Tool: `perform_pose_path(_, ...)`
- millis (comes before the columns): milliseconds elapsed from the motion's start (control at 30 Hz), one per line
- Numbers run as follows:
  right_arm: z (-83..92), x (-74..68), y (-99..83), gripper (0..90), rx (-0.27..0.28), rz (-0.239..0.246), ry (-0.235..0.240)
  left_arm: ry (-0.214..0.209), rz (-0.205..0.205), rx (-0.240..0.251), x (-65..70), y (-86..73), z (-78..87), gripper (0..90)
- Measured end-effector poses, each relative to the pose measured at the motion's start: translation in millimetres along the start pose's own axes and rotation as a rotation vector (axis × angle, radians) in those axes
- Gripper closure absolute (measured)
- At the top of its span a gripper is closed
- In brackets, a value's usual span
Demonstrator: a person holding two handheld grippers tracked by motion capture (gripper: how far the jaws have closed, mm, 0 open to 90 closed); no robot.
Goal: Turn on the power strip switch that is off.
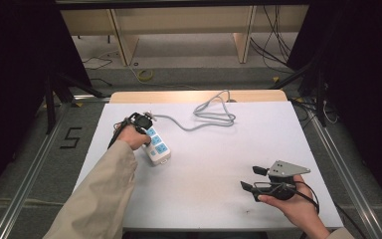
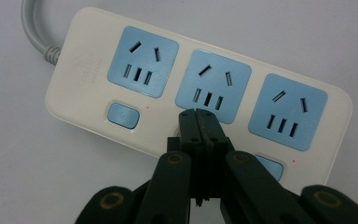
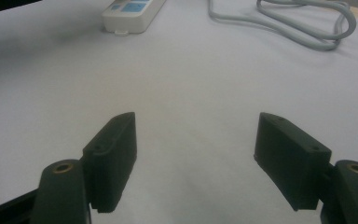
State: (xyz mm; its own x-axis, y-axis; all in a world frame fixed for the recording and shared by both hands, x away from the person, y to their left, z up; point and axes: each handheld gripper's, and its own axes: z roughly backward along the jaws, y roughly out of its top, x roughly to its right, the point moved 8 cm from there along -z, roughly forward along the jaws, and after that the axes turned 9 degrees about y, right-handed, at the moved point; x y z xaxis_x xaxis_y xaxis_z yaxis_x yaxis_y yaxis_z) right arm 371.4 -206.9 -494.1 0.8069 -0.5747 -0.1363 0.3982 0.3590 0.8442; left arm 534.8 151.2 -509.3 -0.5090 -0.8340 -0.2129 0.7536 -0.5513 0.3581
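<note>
Three blue sockets sit in a row on the cream plastic power strip, each with its own small blue rocker switch below it, and the left tongs hang directly over the middle one with their jaws pressed together, holding nothing. Their joined tip rests at, or just above, the spot where the middle switch should be; the tip hides the switch, so contact cannot be confirmed. The step in hand looks like pressing that middle switch with the closed tip, and the next move would call for a short, straight push down onto the button, kept centred so the tip does not slide onto the socket face or shove the strip along the white surface. The first switch lies to one side of the tongs and the third switch to the other, partly behind a jaw. In the high view the strip lies under the left tongs, its long axis running diagonally, the cabled end pointing away from the person and the free end pointing back toward the near edge. Its grey cable leaves beyond the tongs and loops across the far part of the surface. The right tongs are well apart from the strip, jaws spread wide and empty over bare surface.
</note>
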Motion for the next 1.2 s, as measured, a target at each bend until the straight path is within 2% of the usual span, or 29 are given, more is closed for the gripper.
perform_pose_path(67,0.0,0.0,0.0,30.1,0.000,-0.001,0.000,0.001,0.016,0.033,-1.9,2.0,2.4,89.6)
perform_pose_path(233,-0.3,0.0,-0.1,30.0,-0.001,-0.001,0.000,-0.004,0.026,0.067,-5.1,3.5,7.4,89.2)
perform_pose_path(267,-0.4,0.1,-0.1,30.0,-0.001,-0.001,0.000,0.002,0.037,0.083,-7.2,4.2,8.7,85.5)
perform_pose_path(433,-0.6,0.0,0.2,30.0,0.000,0.000,-0.001,0.010,0.055,0.119,-10.8,6.0,13.5,81.9)
perform_pose_path(467,-0.6,-0.1,0.1,30.0,0.000,-0.001,-0.001,0.005,0.060,0.143,-11.4,7.6,15.9,79.7)
perform_pose_path(533,-0.9,0.2,-0.2,30.0,-0.003,0.002,0.000,0.000,0.058,0.154,-10.7,8.4,17.0,74.5)
perform_pose_path(567,-0.9,0.2,-0.1,30.1,-0.003,0.002,0.000,-0.006,0.046,0.177,-9.4,9.8,18.8,72.1)
perform_pose_path(700,-1.0,0.4,-0.2,30.0,-0.003,0.002,0.000,0.031,0.053,0.208,-11.3,11.6,22.2,60.3)
perform_pose_path(833,-1.3,0.4,0.1,30.0,-0.002,-0.001,-0.001,0.023,0.056,0.242,-10.2,13.5,25.5,46.5)
perform_pose_path(933,-1.6,0.1,-0.1,30.0,-0.005,0.003,0.001,0.005,0.063,0.255,-8.9,14.1,27.2,39.6)
perform_pose_path(967,-1.8,0.0,-0.1,30.0,-0.005,0.003,0.002,-0.004,0.079,0.266,-8.5,14.8,28.7,36.0)
perform_pose_path(1033,-2.0,0.5,-0.4,30.0,-0.005,0.001,0.001,0.000,0.086,0.266,-8.7,14.6,29.5,31.8)
perform_pose_path(1100,-2.0,0.7,-0.5,30.0,-0.006,0.000,0.001,0.003,0.072,0.258,-8.5,13.6,31.0,26.4)
perform_pose_path(1133,-2.3,1.0,-0.4,30.0,-0.007,0.002,0.001,-0.003,0.097,0.271,-7.4,14.3,33.2,24.3)
perform_pose_path(1200,-2.4,0.8,-0.2,30.0,-0.005,0.001,0.002,0.004,0.087,0.278,-8.6,14.5,34.8,23.7)
